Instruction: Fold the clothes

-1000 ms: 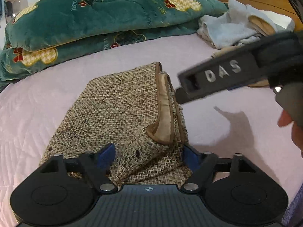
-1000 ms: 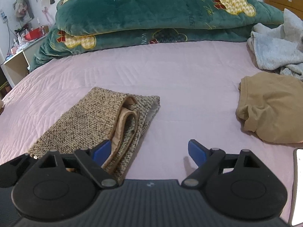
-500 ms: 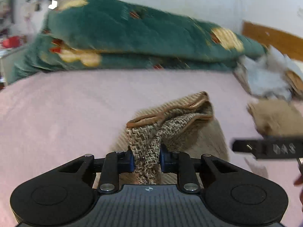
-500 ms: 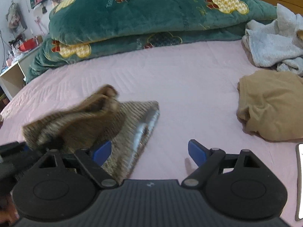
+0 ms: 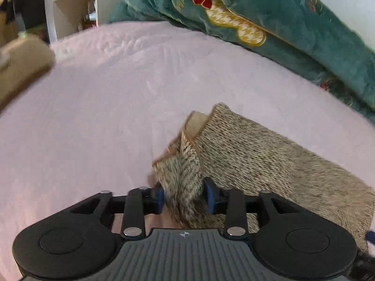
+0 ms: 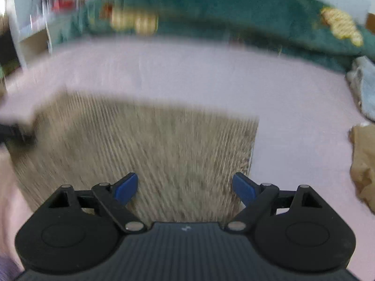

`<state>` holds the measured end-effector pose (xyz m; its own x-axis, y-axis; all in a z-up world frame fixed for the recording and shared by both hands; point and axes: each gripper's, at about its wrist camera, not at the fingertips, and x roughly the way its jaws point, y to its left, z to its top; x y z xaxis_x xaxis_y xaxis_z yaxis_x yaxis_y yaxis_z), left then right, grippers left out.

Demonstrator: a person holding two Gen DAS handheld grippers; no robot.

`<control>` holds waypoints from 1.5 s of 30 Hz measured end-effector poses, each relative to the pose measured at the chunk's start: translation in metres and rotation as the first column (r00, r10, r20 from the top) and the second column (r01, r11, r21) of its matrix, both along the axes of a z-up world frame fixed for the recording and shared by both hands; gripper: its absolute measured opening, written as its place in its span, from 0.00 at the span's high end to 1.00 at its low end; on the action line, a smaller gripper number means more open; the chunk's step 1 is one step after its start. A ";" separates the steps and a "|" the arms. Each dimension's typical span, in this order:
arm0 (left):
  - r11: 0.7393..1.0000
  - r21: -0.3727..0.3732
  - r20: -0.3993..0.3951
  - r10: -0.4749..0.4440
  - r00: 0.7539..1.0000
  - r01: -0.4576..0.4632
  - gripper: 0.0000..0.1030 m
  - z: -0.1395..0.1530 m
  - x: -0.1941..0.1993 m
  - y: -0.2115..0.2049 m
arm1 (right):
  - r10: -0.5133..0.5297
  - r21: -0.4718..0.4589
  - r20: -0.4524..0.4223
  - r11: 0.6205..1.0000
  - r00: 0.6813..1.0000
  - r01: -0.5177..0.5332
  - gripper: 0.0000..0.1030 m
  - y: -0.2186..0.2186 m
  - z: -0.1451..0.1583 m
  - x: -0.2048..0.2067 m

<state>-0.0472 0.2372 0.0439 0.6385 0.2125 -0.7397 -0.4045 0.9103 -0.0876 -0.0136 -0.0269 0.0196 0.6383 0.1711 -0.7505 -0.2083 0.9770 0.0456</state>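
While the left gripper (image 5: 184,196) was clamped on a bunched fold of the tweed garment (image 5: 246,154), its blue pads (image 5: 159,197) pressed into the cloth from both sides, drawn in until only the pinched thickness lay between them. That garment (a brown-and-cream woven piece with a tan lining showing at its folded edge) lay on the pink bedsheet (image 5: 93,117), the gripped corner raised a little above the rest, which spread flat away to the right of the left gripper. A green blanket (image 5: 293,16) with gold and red motifs lay heaped along the sheet's far edge, well beyond the garment. Off the sheet's far left side stood a pale shelf unit (image 5: 75,11), and a tan, blurred thing (image 5: 21,63) sat at the sheet's left edge; what it was could not be told.

The right gripper (image 6: 185,188) stood wide open with nothing between its blue pads (image 6: 125,188), held over the near edge of the garment (image 6: 145,145), which filled the middle of that heavily blurred view. Whether it touched the cloth could not be told. To the right of the garment, well apart, a tan piece of clothing (image 6: 363,164) lay on the sheet (image 6: 293,98), with a grey-white cloth (image 6: 363,84) beyond it near the blanket (image 6: 234,7).
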 end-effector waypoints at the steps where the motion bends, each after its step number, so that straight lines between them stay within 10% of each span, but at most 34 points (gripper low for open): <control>1: 1.000 0.027 0.018 0.014 1.000 -0.015 0.55 0.005 -0.001 -0.001 | -0.012 0.016 -0.012 1.000 1.000 0.013 0.03 -0.006 0.000 0.000; 6: 0.989 0.123 0.174 0.063 0.983 -0.085 0.48 0.041 -0.028 -0.005 | -0.072 0.096 -0.073 0.992 0.995 0.078 0.03 -0.033 -0.003 0.001; 12: 0.963 0.162 0.252 -0.250 0.935 0.214 0.29 0.051 -0.018 -0.056 | -0.055 0.129 -0.193 0.988 0.980 0.081 0.02 -0.054 -0.012 -0.014; 16: 0.947 0.197 0.207 -0.293 0.933 0.253 0.28 0.034 -0.010 -0.073 | 0.018 0.116 -0.158 0.993 0.987 0.001 0.02 -0.033 -0.015 -0.029; 19: 0.959 0.176 0.160 -0.252 0.954 0.223 0.28 0.025 -0.009 -0.070 | 0.074 0.149 -0.131 0.987 0.989 -0.055 0.17 -0.018 -0.016 -0.033; 23: 0.971 0.148 0.108 -0.204 0.973 0.187 0.23 0.014 -0.008 -0.066 | 0.047 0.222 -0.104 0.975 0.993 -0.023 0.81 -0.025 -0.008 -0.031; 27: 0.973 0.130 0.102 -0.202 0.974 0.189 0.23 0.008 -0.013 -0.067 | 0.089 0.206 -0.077 0.976 0.993 -0.071 0.84 -0.026 -0.001 -0.038; 37: 0.915 0.224 0.023 -0.349 0.937 0.336 0.21 -0.003 -0.019 -0.096 | 0.108 0.100 -0.115 0.990 0.987 -0.097 0.81 -0.074 0.024 -0.020; 45: 0.912 0.233 0.062 -0.361 0.930 0.339 0.21 0.016 -0.031 -0.089 | 0.075 0.182 -0.137 0.982 0.988 -0.049 0.29 -0.101 0.017 -0.047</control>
<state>-0.0780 0.1486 0.0600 0.7701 0.1081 -0.6287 -0.0557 0.9932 0.1025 -0.0606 -0.1275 0.0362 0.5104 0.3456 -0.7874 -0.2472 0.9360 0.2507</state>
